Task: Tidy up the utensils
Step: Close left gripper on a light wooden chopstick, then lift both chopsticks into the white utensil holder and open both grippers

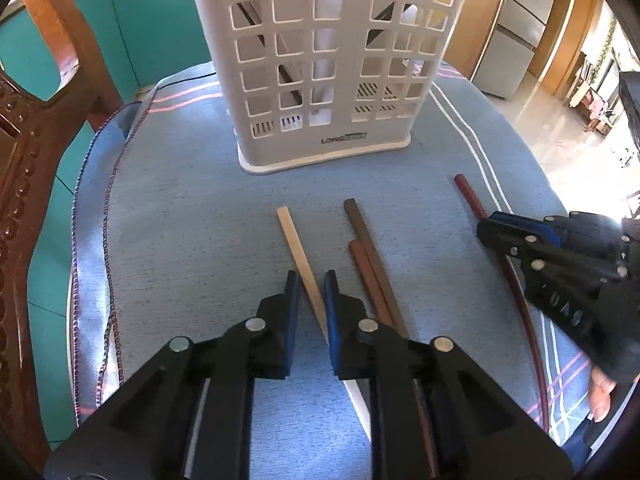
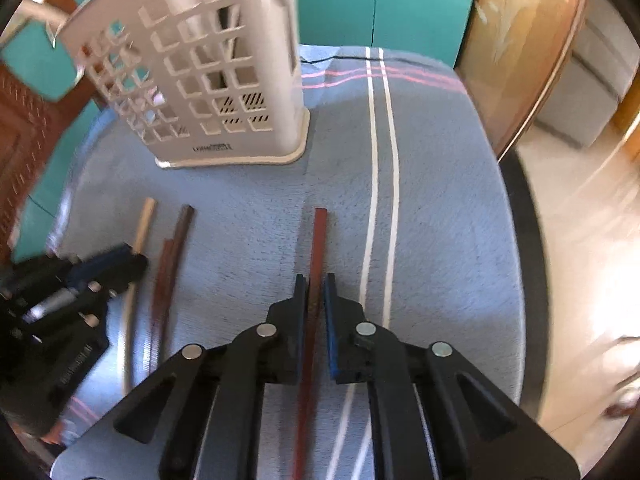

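While a white holder stands upright toward the far edge of the tabletop, which is covered by a blue cloth with white and pink stripes, 4 chopsticks lie on the cloth nearer the cameras. The left hand-held gripper points steeply down with its blue-padded jaws drawn nearly together around the pale chopstick; the stick runs between the pads and its far end points toward the holder. Whether the pads actually press on it I cannot tell. Just to the right of it lie a brown chopstick and a reddish chopstick, side by side and touching, the brown one reaching farther toward the holder.

Well apart from these, nearer the right edge by the 2 white stripes, the dark red chopstick lies lengthwise. The right hand-held gripper has its jaws closed on it, the stick passing between the pads and its far end sticking out ahead toward the far edge. In the left view a fingertip of the person shows below that gripper. Dark sticks show through the square openings of the holder. A wooden chair stands off the left edge.
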Motion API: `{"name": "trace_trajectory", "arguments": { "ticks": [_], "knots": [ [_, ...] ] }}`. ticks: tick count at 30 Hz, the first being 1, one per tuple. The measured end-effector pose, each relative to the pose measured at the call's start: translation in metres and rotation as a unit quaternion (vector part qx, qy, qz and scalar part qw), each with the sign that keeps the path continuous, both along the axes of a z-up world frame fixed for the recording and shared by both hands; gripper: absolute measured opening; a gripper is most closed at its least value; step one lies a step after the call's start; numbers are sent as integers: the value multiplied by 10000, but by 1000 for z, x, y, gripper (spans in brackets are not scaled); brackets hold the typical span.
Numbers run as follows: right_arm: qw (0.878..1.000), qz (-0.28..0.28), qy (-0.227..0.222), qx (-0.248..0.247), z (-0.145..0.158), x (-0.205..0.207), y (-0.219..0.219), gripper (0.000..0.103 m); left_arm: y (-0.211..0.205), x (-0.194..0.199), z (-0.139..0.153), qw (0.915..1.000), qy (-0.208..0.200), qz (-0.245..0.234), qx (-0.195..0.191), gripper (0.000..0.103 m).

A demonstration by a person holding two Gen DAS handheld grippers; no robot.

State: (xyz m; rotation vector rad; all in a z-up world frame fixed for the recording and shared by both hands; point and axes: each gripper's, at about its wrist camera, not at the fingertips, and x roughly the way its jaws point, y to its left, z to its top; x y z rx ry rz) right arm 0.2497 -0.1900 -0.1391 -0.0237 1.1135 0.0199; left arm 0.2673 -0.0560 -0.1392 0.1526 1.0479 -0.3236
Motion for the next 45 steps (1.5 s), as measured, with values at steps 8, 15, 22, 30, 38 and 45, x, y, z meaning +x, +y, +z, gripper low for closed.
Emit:
{"name": "trace_trajectory", "arguments": {
  "ticks": [8, 15, 22, 30, 38, 45],
  "knots": [
    [9973, 219, -233, -658, -4, -1, 26, 11, 3, 1, -3, 9985, 67, 517, 185, 60],
    [9993, 116, -236, -258, 0, -4, 15, 7, 11, 1, 0, 9991, 63, 431, 10, 11],
    [9972, 40, -698, 262, 32, -10, -1, 7, 26, -6, 33, 9965, -359, 703, -262, 7],
    [9771, 149, -1758, 1192, 130, -48, -27, 7, 47, -58, 147, 9807, -1593, 601, -962, 7],
    [9383, 182, -3016, 1681, 229, -80, -28, 7, 60, -76, 253, 9454, -2766, 643, -1599, 7],
    [9013, -223, -3908, 1855, 271, -68, -32, 7, 60, -45, 293, 9231, -3253, 906, -1843, 7]
  ]
}}
